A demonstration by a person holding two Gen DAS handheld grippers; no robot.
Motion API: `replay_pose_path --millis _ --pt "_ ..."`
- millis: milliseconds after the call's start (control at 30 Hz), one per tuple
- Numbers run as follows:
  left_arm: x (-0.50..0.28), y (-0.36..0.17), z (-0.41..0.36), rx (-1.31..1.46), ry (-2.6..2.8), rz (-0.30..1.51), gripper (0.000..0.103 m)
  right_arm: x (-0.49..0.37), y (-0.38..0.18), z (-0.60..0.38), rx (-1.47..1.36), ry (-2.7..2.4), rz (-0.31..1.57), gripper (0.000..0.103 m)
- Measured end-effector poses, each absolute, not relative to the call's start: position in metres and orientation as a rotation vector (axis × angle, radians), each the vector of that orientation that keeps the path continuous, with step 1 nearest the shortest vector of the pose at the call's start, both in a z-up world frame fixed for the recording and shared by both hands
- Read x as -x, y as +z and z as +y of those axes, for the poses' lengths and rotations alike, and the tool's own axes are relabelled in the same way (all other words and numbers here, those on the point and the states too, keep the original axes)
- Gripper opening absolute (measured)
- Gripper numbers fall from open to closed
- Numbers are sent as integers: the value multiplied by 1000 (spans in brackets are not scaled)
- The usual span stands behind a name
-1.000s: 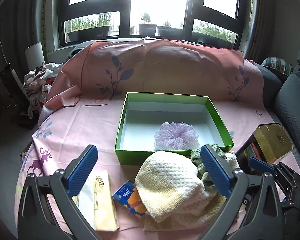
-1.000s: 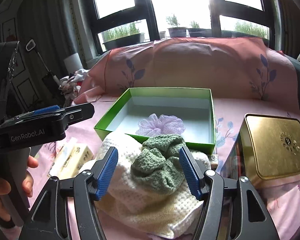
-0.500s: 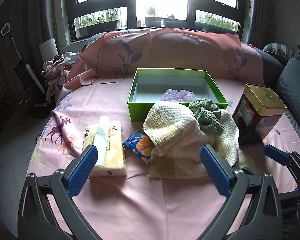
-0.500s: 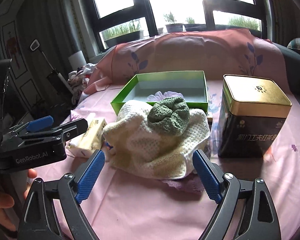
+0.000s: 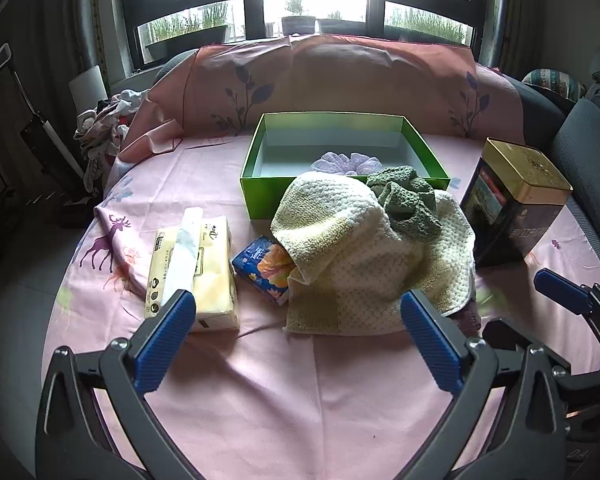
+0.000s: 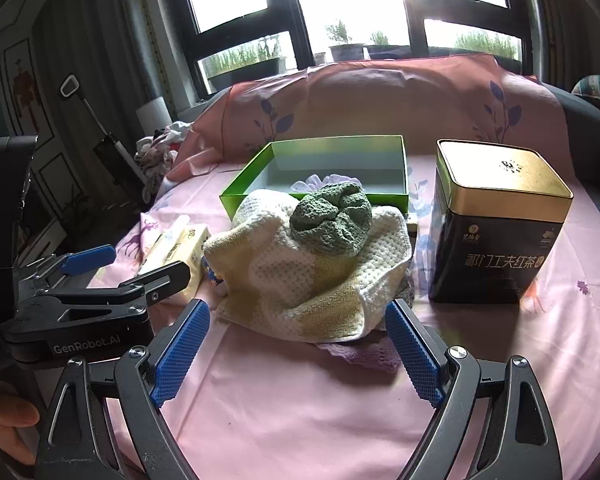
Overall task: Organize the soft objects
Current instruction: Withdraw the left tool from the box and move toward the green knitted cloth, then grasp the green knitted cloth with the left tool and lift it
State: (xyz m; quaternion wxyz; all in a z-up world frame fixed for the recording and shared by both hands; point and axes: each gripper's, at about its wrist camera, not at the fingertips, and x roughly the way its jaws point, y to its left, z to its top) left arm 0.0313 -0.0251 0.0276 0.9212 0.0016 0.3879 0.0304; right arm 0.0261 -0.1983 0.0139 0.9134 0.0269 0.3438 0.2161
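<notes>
A cream waffle towel (image 5: 352, 256) (image 6: 300, 272) lies heaped on the pink cloth, with a green knitted scrunchie (image 5: 406, 200) (image 6: 332, 216) on top of it. A purple cloth (image 6: 360, 350) peeks out under the towel's near edge. Behind stands an open green box (image 5: 340, 196) (image 6: 320, 148) holding a lilac scrunchie (image 5: 346, 162) (image 6: 320, 180). My left gripper (image 5: 296, 336) is open and empty, short of the towel. My right gripper (image 6: 296, 344) is open and empty, just in front of the towel.
A gold-lidded dark tea tin (image 5: 516, 208) (image 6: 496, 228) stands right of the towel. A tissue pack (image 5: 192, 264) (image 6: 176, 248) and a small blue tissue packet (image 5: 264, 268) lie to its left. A pile of clothes (image 5: 100, 128) sits beyond the table's left edge.
Both grippers have pulled back from the towel and box, still open and empty. The objects have not moved.
</notes>
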Motion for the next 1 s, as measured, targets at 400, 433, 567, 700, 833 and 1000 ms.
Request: replay_pose_path --millis 400,433,567,700,833,1000 --pt "-66 11 -20 122 -86 864 102 -53 -7 -205 -62 410 734 90" --pt "-71 11 -17 158 -125 867 102 -56 -9 -206 -66 408 736 90" --pt "-96 17 -16 269 -275 870 102 -71 -13 -207 -82 409 735 90" --pt "-129 28 -28 275 -364 874 101 -88 -12 -202 -84 434 713 90" --pt "-167 29 -50 273 -480 956 96 -109 -18 -196 -112 466 713 90" --pt "-200 11 -65 297 -509 1079 72 -126 -30 -199 -207 485 728 88"
